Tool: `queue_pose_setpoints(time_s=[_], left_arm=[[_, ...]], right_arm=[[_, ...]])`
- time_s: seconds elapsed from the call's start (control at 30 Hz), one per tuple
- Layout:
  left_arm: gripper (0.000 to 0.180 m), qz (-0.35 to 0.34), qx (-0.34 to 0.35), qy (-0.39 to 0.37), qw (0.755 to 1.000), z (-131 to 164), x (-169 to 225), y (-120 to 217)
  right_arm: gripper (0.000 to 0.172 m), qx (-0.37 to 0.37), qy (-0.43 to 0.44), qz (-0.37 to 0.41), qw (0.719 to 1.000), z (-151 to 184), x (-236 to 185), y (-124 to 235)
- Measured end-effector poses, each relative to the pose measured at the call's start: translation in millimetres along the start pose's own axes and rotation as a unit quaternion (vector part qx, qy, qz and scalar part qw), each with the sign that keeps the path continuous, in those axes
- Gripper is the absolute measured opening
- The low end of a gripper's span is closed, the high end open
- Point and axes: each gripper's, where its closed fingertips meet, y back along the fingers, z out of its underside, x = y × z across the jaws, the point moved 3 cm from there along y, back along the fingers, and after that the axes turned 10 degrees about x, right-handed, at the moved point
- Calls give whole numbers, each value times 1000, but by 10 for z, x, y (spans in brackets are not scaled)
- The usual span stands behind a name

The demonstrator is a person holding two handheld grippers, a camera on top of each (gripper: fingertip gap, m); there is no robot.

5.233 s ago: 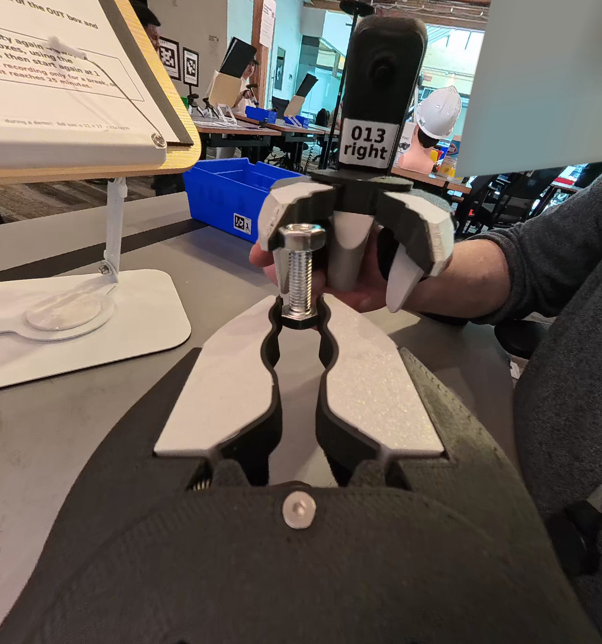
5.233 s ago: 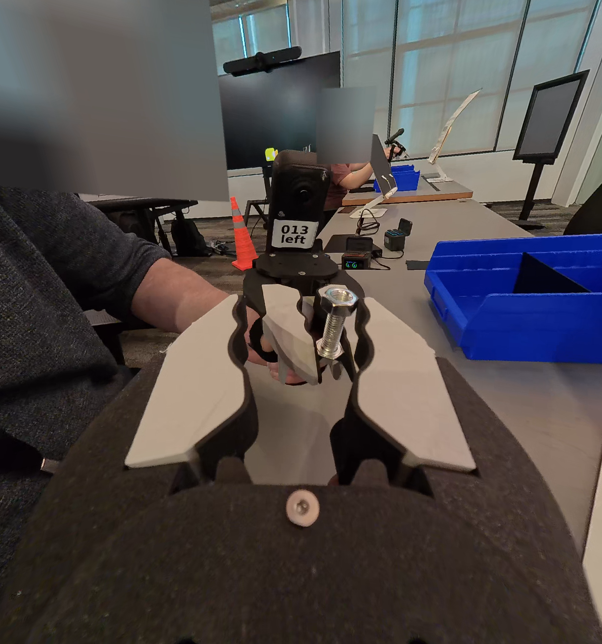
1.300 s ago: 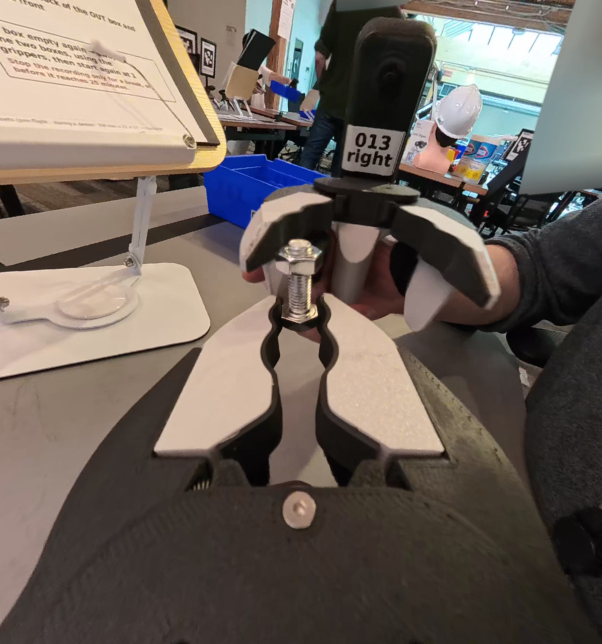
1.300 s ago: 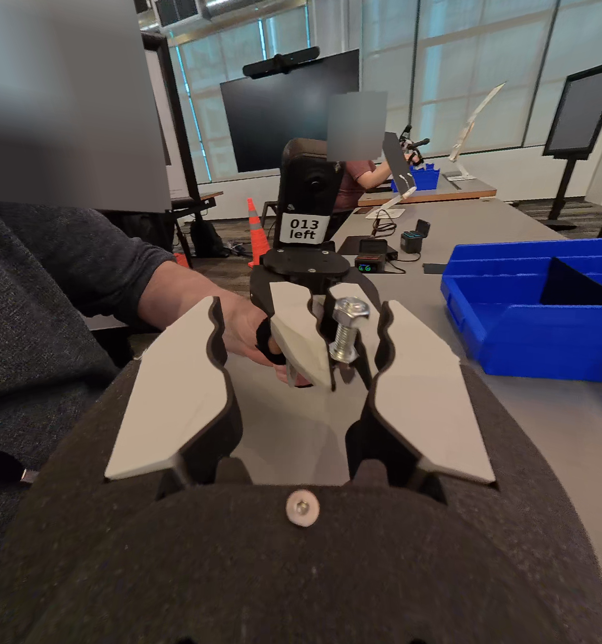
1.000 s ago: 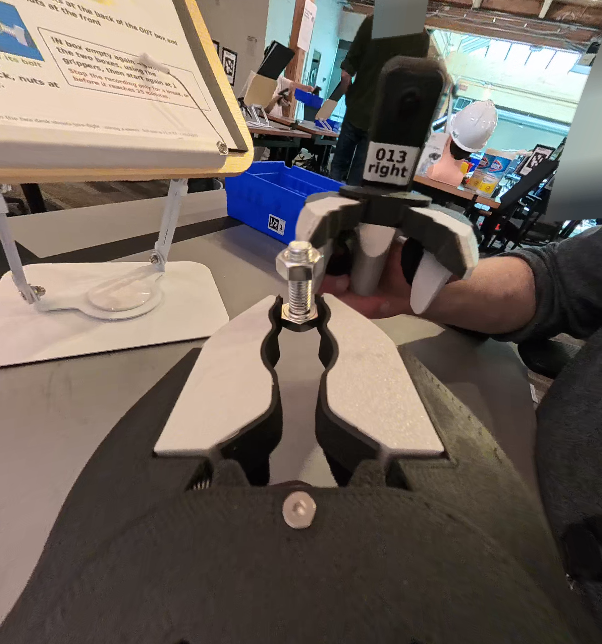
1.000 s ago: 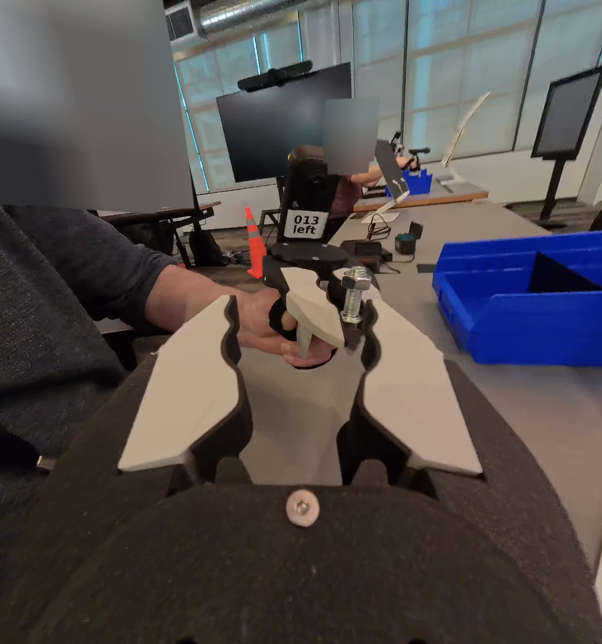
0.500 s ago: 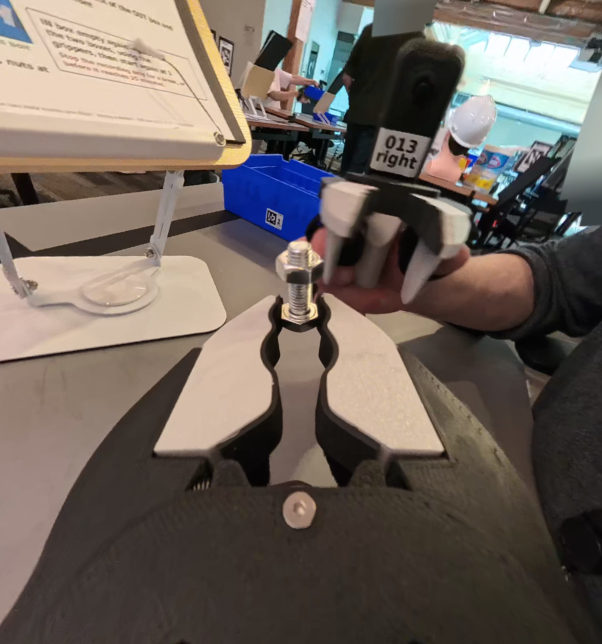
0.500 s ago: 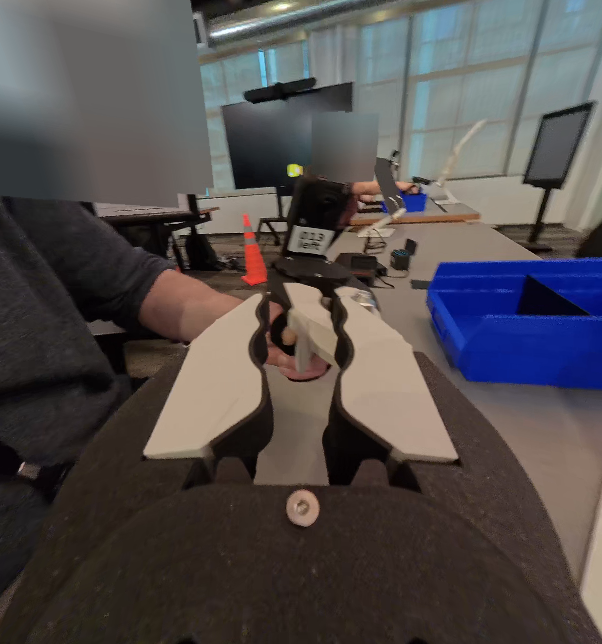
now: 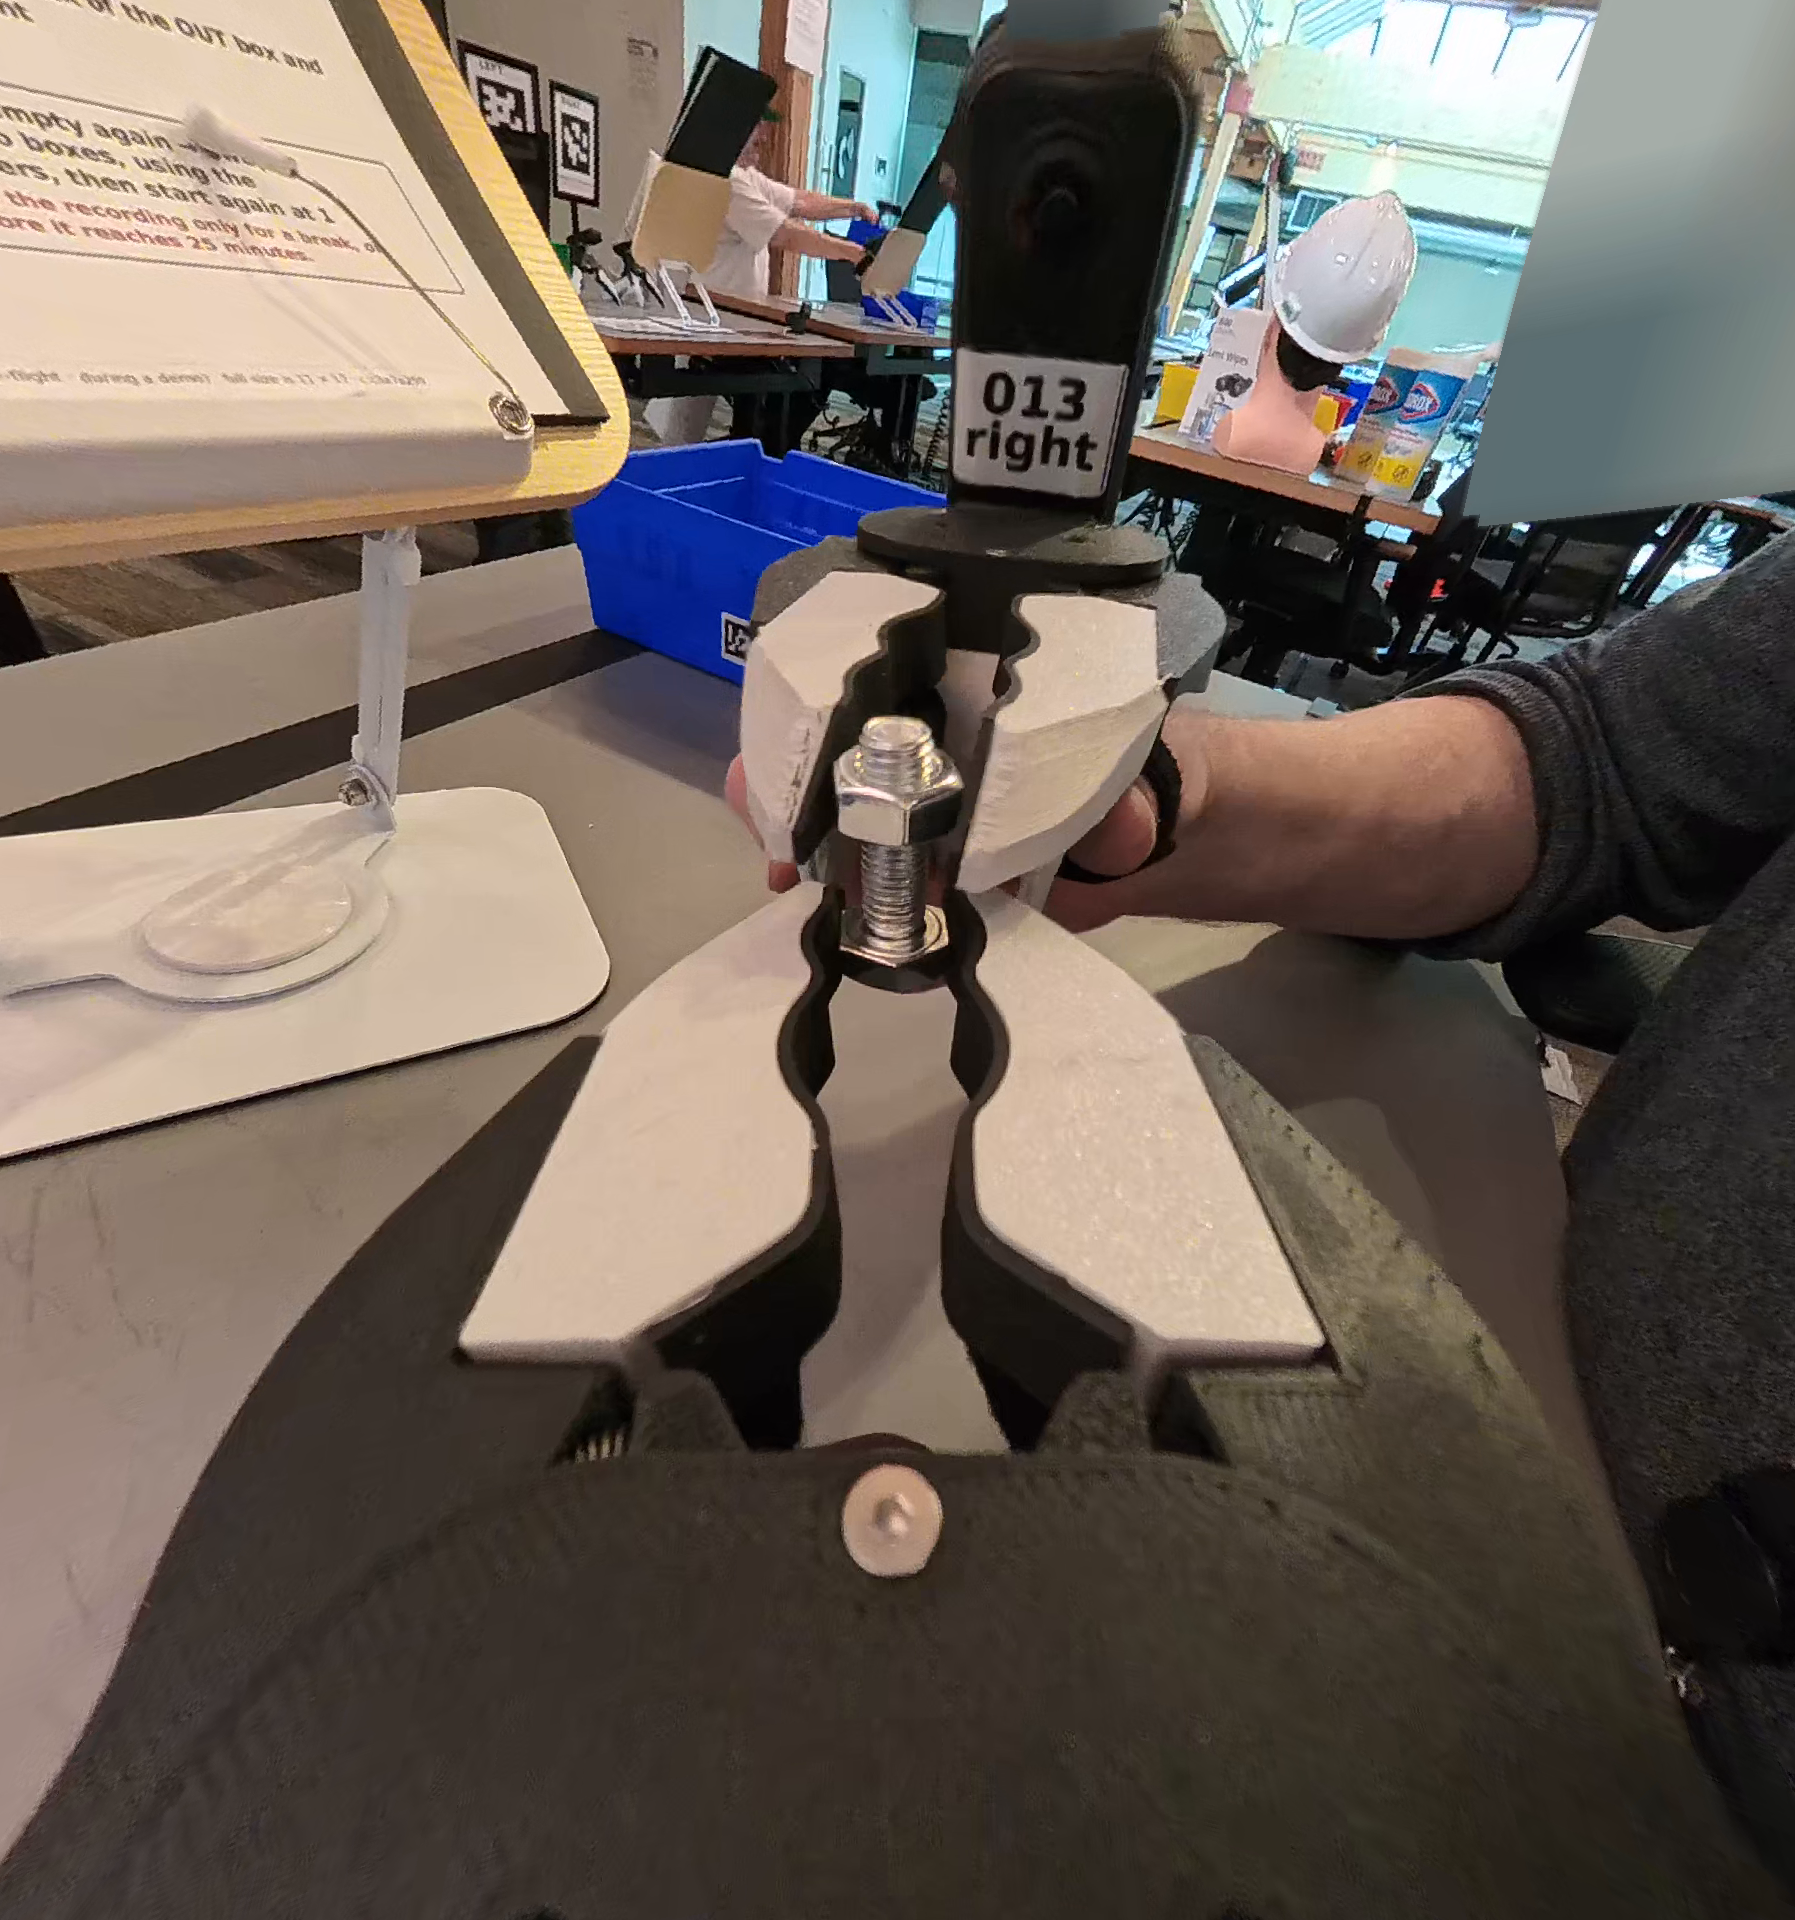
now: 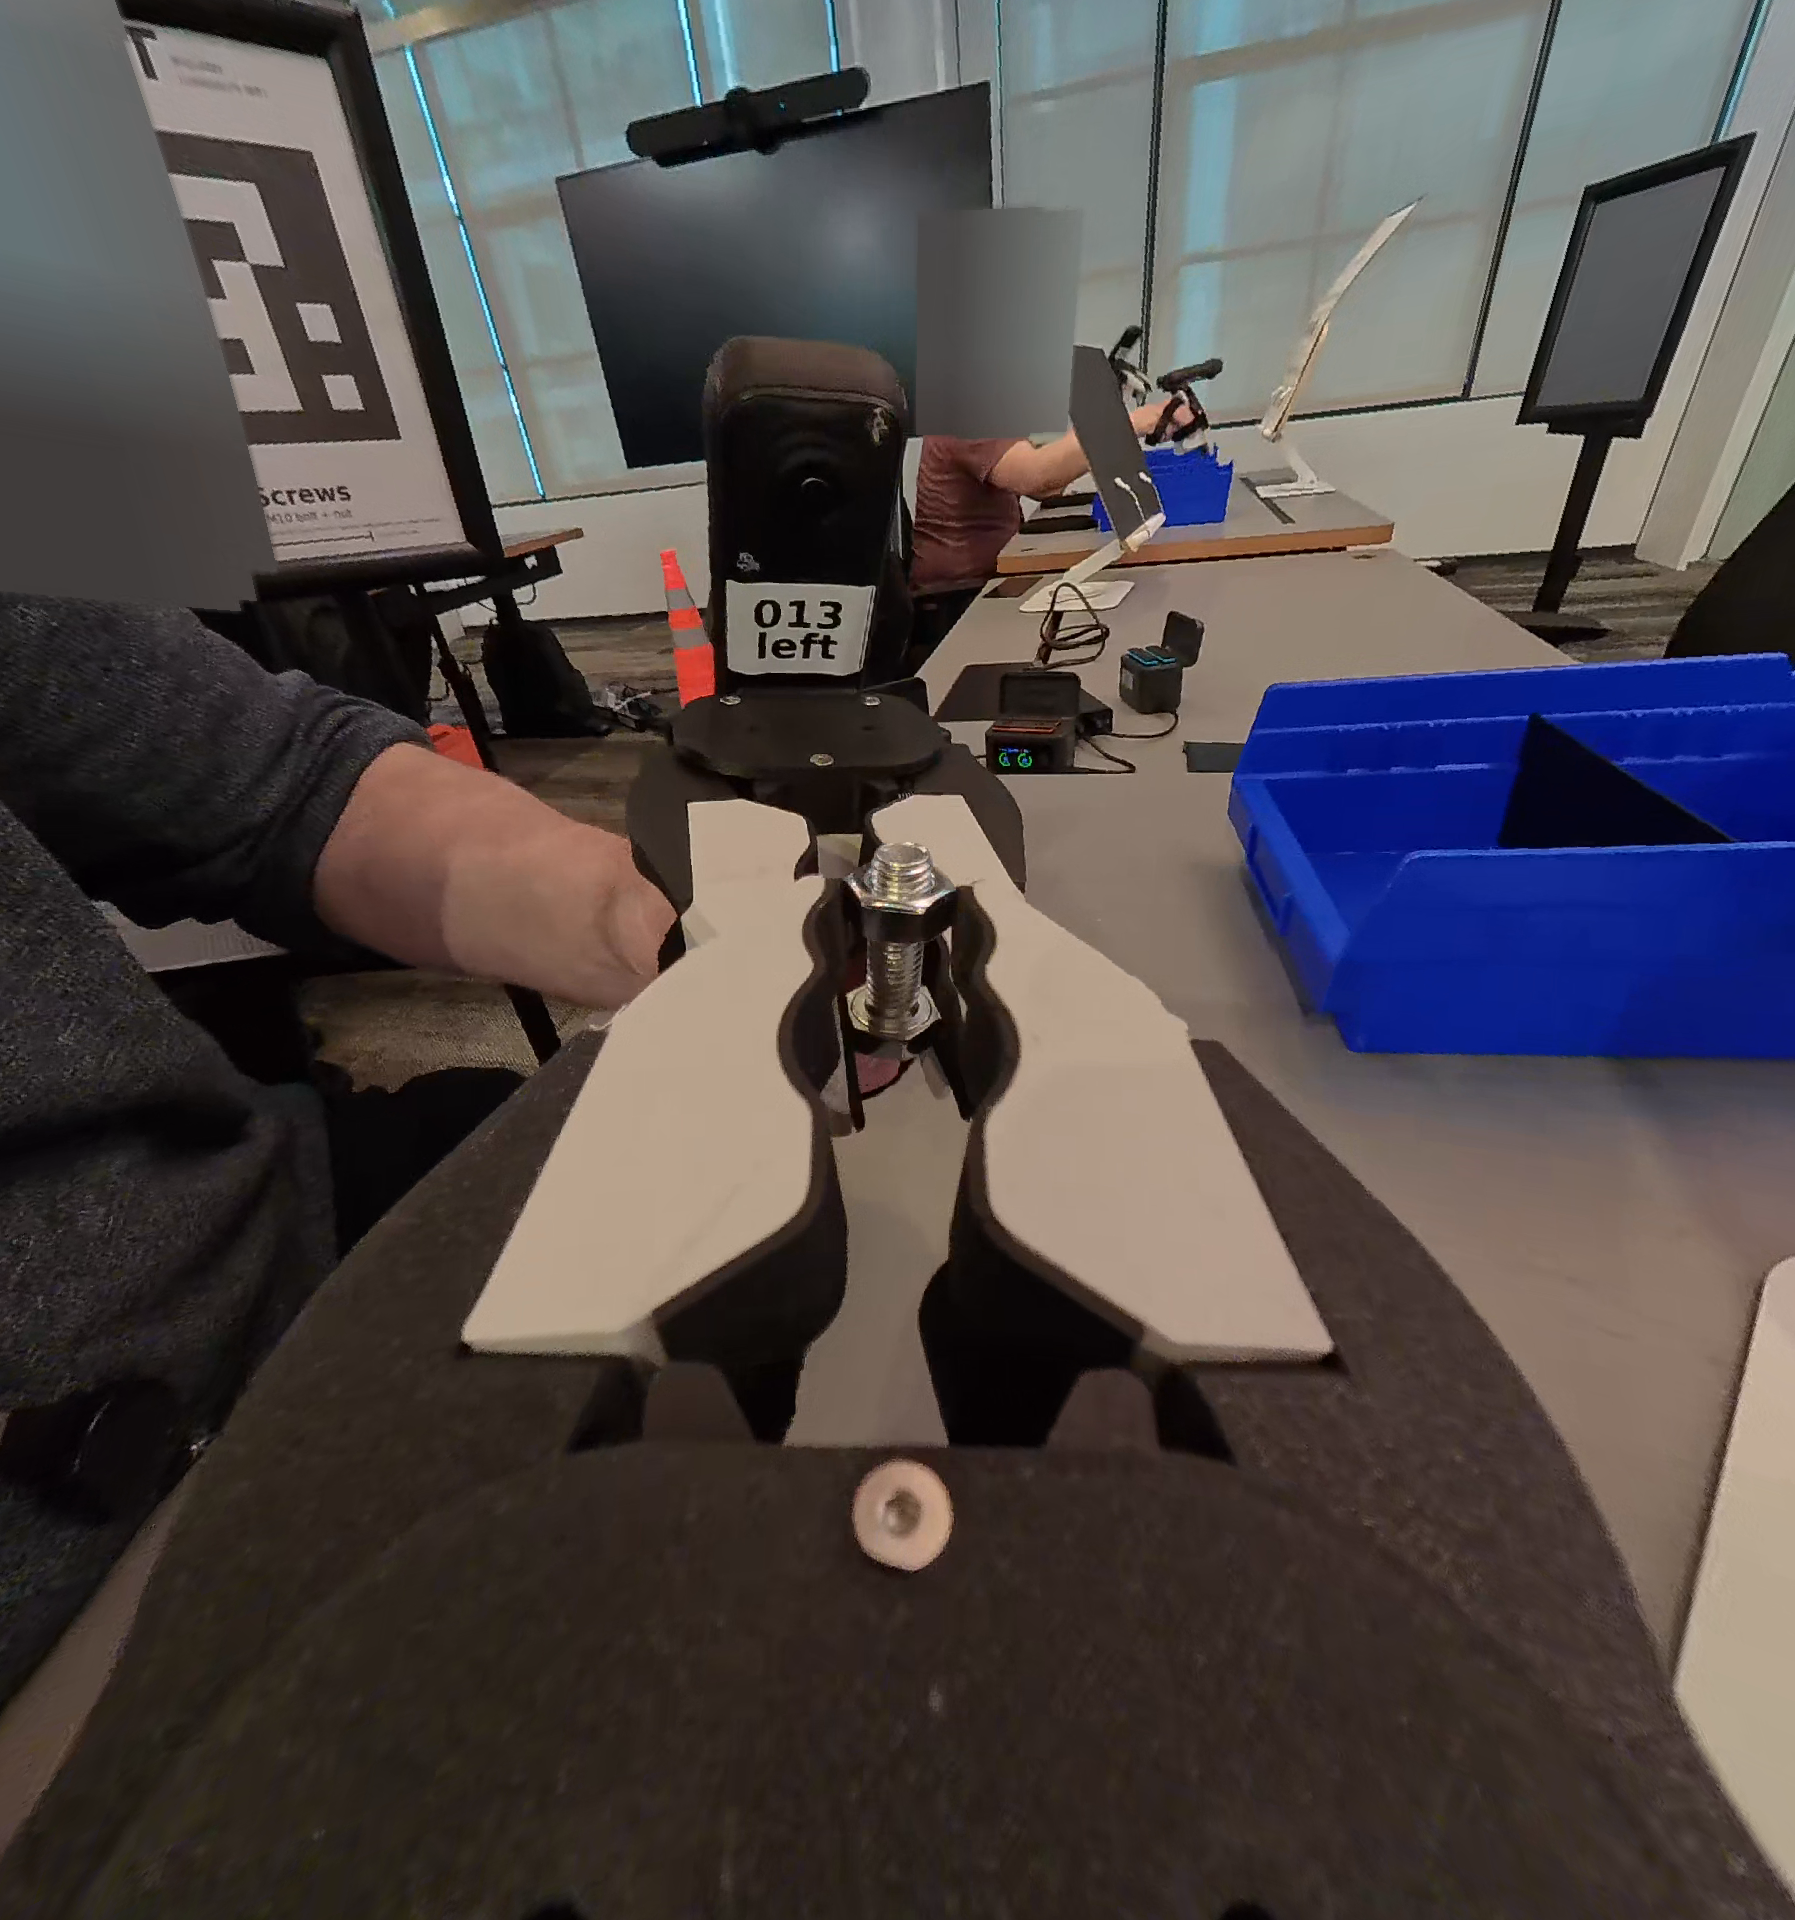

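A: Left wrist view: the left gripper (image 9: 891, 940) pinches the bolt (image 9: 893, 883) head, holding it upright beside the blue bin (image 9: 695, 540).

B: The right gripper (image 9: 898, 800) pinches the nut (image 9: 898, 808) near its tip, seemingly to turn it.

A blue bin (image 10: 1558, 862) sits toward the tabletop's (image 10: 1288, 1143) far right edge; a white stand base (image 9: 249, 935), possibly metal, lies left.

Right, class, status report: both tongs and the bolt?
Left tongs clamp silver threaded bolt's head, shank upright. Right tongs closed on its silver hex nut. Nothing between them.
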Motion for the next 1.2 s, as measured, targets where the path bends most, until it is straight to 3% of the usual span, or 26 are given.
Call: queue_pose_setpoints(time_s=[0.13,0.23,0.37,0.43,0.5,0.57,0.67,0.73,0.9,1.0,1.2], left_arm=[[19,6,13,-7,1000,-36,21,2],[48,12,26,8,1000,-105,46,3],[54,13,40,2,999,-187,66,22],[40,9,36,-5,999,-196,53,44],[5,12,36,-16,999,-210,48,94],[0,-5,37,-17,999,-226,-19,141],[0,-24,40,-14,999,-251,-107,196],[0,-45,30,-28,998,-245,-176,227],[0,-71,18,-44,996,-253,-276,291],[0,-87,14,-43,995,-253,-355,335],[0,-103,8,-38,994,-212,-456,388]], right_arm=[[18,15,-3,6,1000,-37,-5,14],[18,32,-3,20,999,-103,17,57],[18,53,10,53,997,-323,72,238],[19,60,28,82,994,-542,115,438],[18,42,50,133,989,-765,200,754],[18,23,73,194,978,-1002,286,1186],[18,-11,97,307,946,-1289,448,2013],[18,-67,95,392,913,-1299,614,2631],[18,-188,13,559,807,-836,1068,3977],[19,-249,-47,607,754,-446,1266,4485],[19,-332,-119,633,689,55,1424,4863]])
